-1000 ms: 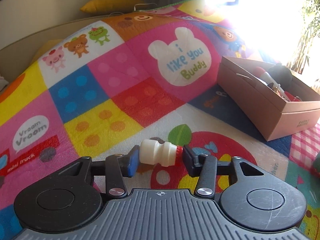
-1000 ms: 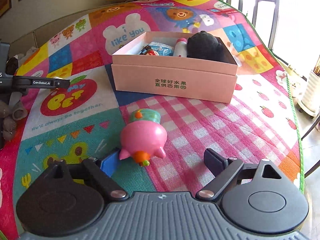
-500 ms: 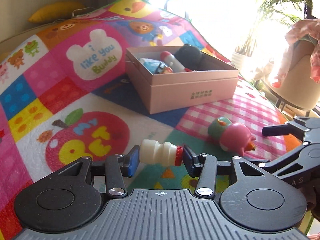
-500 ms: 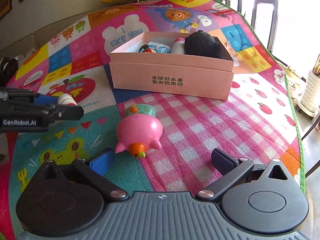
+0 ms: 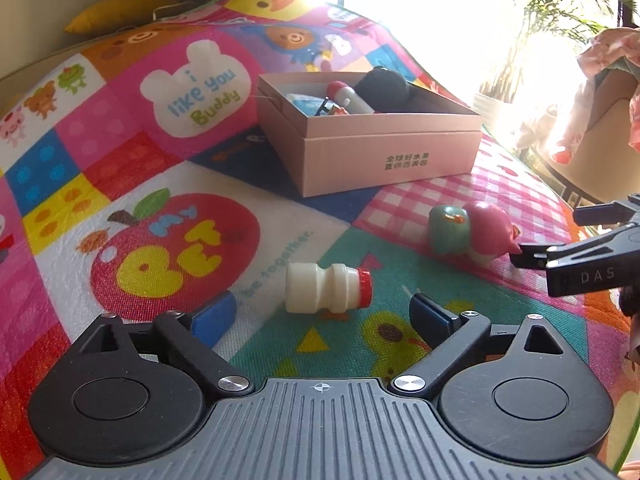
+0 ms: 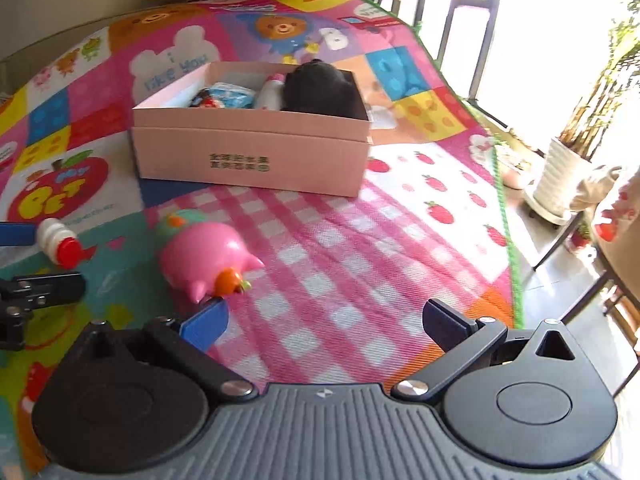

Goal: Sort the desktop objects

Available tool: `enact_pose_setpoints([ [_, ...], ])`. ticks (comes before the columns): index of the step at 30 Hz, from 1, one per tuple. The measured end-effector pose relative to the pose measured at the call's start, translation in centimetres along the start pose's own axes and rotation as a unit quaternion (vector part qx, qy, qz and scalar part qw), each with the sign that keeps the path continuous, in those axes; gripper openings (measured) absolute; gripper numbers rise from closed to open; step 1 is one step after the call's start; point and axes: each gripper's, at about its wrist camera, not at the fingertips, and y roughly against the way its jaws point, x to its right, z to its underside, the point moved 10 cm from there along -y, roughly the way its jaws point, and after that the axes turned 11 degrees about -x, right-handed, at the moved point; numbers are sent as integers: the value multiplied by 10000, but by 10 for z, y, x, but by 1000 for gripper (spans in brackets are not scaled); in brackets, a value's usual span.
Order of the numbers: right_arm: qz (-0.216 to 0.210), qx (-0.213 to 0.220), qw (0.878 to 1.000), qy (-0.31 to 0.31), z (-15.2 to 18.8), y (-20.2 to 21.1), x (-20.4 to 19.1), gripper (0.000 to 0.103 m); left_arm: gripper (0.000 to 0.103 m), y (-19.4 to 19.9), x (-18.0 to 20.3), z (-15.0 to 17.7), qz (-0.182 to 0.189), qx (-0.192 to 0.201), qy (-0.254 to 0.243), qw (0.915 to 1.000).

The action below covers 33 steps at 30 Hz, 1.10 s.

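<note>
A small white bottle with a red cap (image 5: 326, 290) lies on its side on the play mat. My left gripper (image 5: 322, 316) has its jaws opening around it, and neither pad touches it. A pink pig toy (image 6: 200, 256) lies on the checked patch, just ahead of the left fingertip of my right gripper (image 6: 328, 320). That gripper is open with nothing between its fingers. Behind stands the pink cardboard box (image 6: 248, 152), holding a black plush (image 6: 320, 88), a white bottle and a blue packet. The left wrist view shows the pig toy (image 5: 472, 232) and the box (image 5: 384, 152) too.
The colourful mat (image 5: 168, 256) covers the surface; its green edge (image 6: 504, 208) drops off at the right. Beyond it stand a potted plant (image 6: 560, 184) and a chair with clothing (image 5: 608, 120). A yellow cushion (image 5: 120, 10) lies at the back.
My left gripper swung right toward the box, then spread its jaws; the bottle has left the pads and lies on the mat. The right gripper turned right, and its jaws widened slightly.
</note>
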Motion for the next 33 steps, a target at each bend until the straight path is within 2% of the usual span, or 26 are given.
enact_pose_setpoints([
  [6, -163, 127, 9993, -299, -2, 10, 11, 103, 103, -4, 5, 1, -83, -103, -143, 9998],
  [10, -286, 300, 9991, -99, -4, 19, -5, 103, 103, -4, 5, 1, -80, -106, -135, 9998],
  [16, -501, 142, 9986, 52, 1, 15, -16, 103, 103, -3, 4, 2, -76, -106, -132, 9998],
  [23, 516, 296, 9980, -195, -4, 6, 20, 103, 103, -3, 5, 1, -80, -106, -136, 9998],
  [31, -498, 692, 9961, -225, -13, 38, -2, 103, 103, -3, 5, 2, -81, -103, -135, 9998],
  [33, -864, 621, 9940, -256, -16, 39, -16, 103, 103, -3, 5, 2, -81, -104, -137, 9998],
])
